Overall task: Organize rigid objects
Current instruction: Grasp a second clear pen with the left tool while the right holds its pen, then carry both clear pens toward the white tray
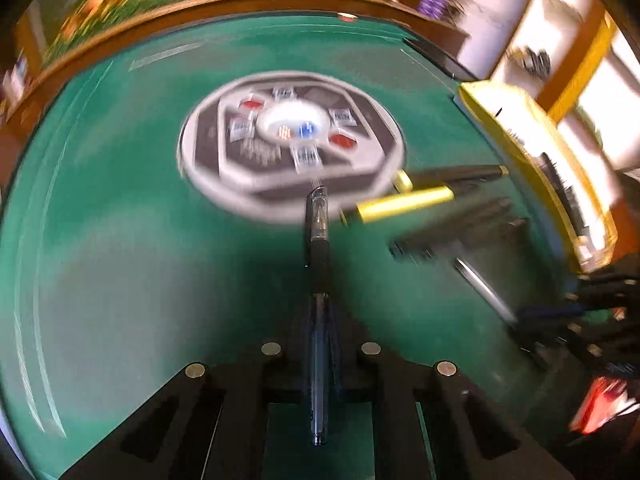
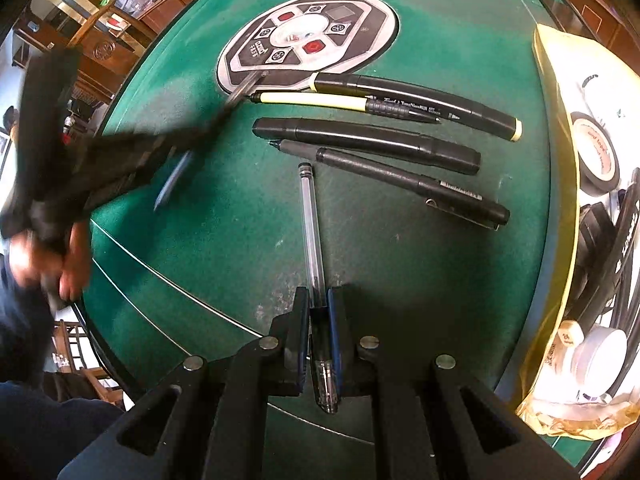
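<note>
The left gripper (image 1: 320, 344) is clamped on a clear-barrelled pen (image 1: 318, 280), seemingly lifted over the green felt table (image 1: 120, 240). The right gripper (image 2: 319, 312) pinches another slim clear pen (image 2: 310, 232), its tip toward four matte black markers (image 2: 368, 140) lying beside the round grey dial (image 2: 308, 40).

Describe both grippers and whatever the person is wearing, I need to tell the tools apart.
Both look alike. The left gripper and right gripper are matte black, with angular linkage arms carrying round silver pivot pins and slotted cut-outs. The right gripper's fingers show blue pads inside; the left's are too dark to tell. No cables or markings show. The hand emerges from a dark blue sleeve.
</note>
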{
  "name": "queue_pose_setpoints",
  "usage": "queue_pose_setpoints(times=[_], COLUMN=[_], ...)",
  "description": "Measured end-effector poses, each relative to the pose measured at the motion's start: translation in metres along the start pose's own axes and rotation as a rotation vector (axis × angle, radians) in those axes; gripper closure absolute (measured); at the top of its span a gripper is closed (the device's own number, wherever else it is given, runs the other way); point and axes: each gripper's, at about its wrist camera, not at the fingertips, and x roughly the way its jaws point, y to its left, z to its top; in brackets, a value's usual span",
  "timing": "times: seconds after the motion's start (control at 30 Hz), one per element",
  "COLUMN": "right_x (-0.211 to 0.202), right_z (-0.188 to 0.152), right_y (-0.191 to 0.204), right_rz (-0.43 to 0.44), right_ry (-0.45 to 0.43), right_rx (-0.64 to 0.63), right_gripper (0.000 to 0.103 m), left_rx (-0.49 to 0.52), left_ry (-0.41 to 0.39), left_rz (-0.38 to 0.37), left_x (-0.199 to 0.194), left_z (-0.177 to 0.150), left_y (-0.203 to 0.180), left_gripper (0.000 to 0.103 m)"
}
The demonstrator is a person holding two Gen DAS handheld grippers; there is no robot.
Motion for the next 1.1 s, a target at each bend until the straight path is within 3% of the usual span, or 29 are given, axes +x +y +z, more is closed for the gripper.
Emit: queue_pose_setpoints(times=[0.13, 0.23, 0.73, 1.1], right_x=[0.002, 0.001, -0.026, -0.064], right_z=[0.001, 0.001, -0.011, -0.011], right_y=[0.002, 0.008, 0.005, -0.017], right_rz=[0.010, 0.017, 0.040, 0.105], right_ry=[-0.016, -0.035, -0.114, -0.197], right_rx=[0.006, -0.005, 0.035, -0.018], right_gripper=[0.094, 0.094, 0.094, 0.094], left_rx=[-0.103, -0.113, -0.032, -0.033], left_ry=[-0.021, -0.045, -0.101, -0.167], left_rz=[-0.051, -0.068, -0.091, -0.042], left_x=[-0.015, -0.020, -0.036, -0.061], left_z=[-0.031, -0.038, -0.022, -0.011], left_y=[-0.007, -0.008, -0.051, -0.101], left_gripper=[0.095, 0.095, 0.095, 0.095])
